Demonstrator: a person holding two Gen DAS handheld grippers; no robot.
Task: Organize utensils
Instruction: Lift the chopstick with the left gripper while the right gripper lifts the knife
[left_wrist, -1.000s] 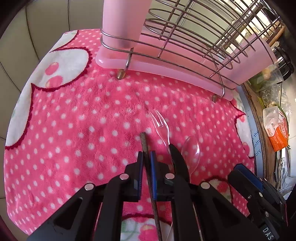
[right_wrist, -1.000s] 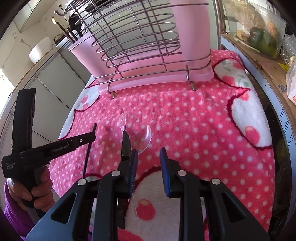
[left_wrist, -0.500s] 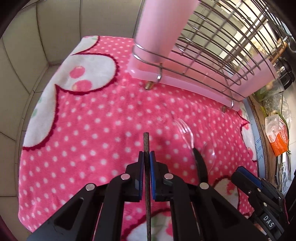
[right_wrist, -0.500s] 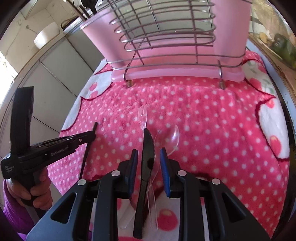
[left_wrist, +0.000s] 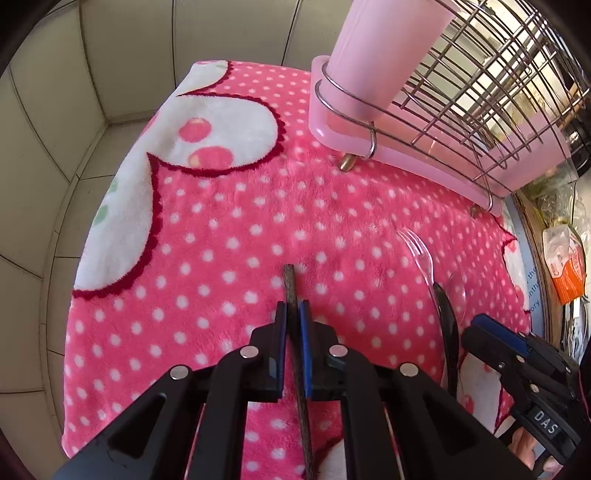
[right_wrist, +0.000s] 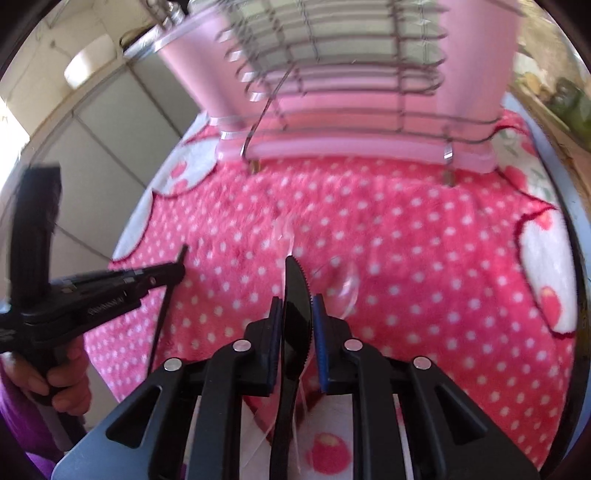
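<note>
A: Black fingers, blue pads — L gripper (left_wrist: 291, 314) is pressed onto a thin dark stick (left_wrist: 295, 332), prob. a chopstick. Tip pokes out just past the pads; shaft runs back between the fingers toward the cam.

B: R side?

A: R gripper (right_wrist: 297, 314) pinches a black plastic knife (right_wrist: 295, 306) — serrated edge toward the right pad, tip fwd. Its handle lies over the clear handles below.

B: Whether the knife is off the cloth?

A: Can't tell; R wrist view is motion-blurred.

B: Rest of the utensils?

A: Clear plastic fork (left_wrist: 417, 247) and clear spoon (right_wrist: 343, 284) lie on the pink polka-dot blanket (left_wrist: 221, 229), just beside the knife; fork tines point toward the rack. From the R wrist cam, the L gripper sits at far left in the person's hand (right_wrist: 66, 384), stick slanting down from it.

B: Farther back?

A: Wire dish rack (left_wrist: 480, 92) on a pink drip tray (left_wrist: 424, 162), at the blanket's far edge. Pink utensil cup (left_wrist: 388, 55) stands in the rack's near-left corner. Tiled wall (left_wrist: 55, 129) to the left.
</note>
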